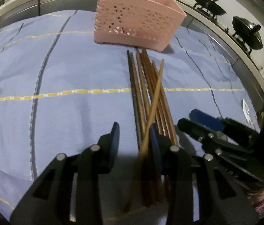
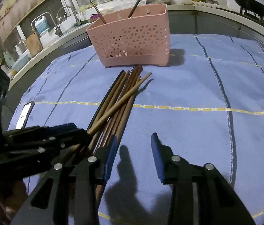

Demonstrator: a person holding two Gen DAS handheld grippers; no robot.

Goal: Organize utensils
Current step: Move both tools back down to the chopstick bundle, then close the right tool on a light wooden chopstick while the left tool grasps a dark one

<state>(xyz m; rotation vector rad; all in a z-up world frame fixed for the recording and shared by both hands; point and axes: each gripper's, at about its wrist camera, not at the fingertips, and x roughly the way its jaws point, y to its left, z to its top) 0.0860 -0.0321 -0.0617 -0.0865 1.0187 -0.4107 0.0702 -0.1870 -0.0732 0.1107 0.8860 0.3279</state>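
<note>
Several chopsticks (image 1: pixel 146 86) lie in a loose bundle on the blue cloth (image 1: pixel 66 78), running from frame centre down to the bottom in the left wrist view. We see one pale chopstick (image 1: pixel 155 97) tilted across the others, its low end passing between the left gripper (image 1: pixel 134 142) fingers. That gripper's blue pads (image 1: pixel 115 138) stand well apart; the bundle sits near the right pad, and we cannot tell if anything is actually pinched. It looks wide open with nothing clamped.

The pink basket (image 1: pixel 137 20) stands upright at top centre, just beyond the far tips of the chopsticks, not touching them as far as we can tell. Two sticks already poke up out of it. The right gripper (image 1: pixel 203 123) shows at lower right of the same view, beside the bundle.

In the right wrist view, the right gripper (image 2: pixel 133 150) has pads spread wide, holding nothing; only cloth (image 2: pixel 188 97) and shadow lie between them. The chopsticks (image 2: pixel 120 97) fan from centre to lower left, passing just left of its left pad. The left gripper (image 2: pixel 53 133) sits at lower left, at the near end of the pale chopstick (image 2: pixel 128 93). The basket (image 2: pixel 130 35) is at upper centre. A phone (image 2: pixel 24 114) lies at the left cloth edge. A wok (image 2: pixel 251 3) sits on the stove at upper right.
</note>
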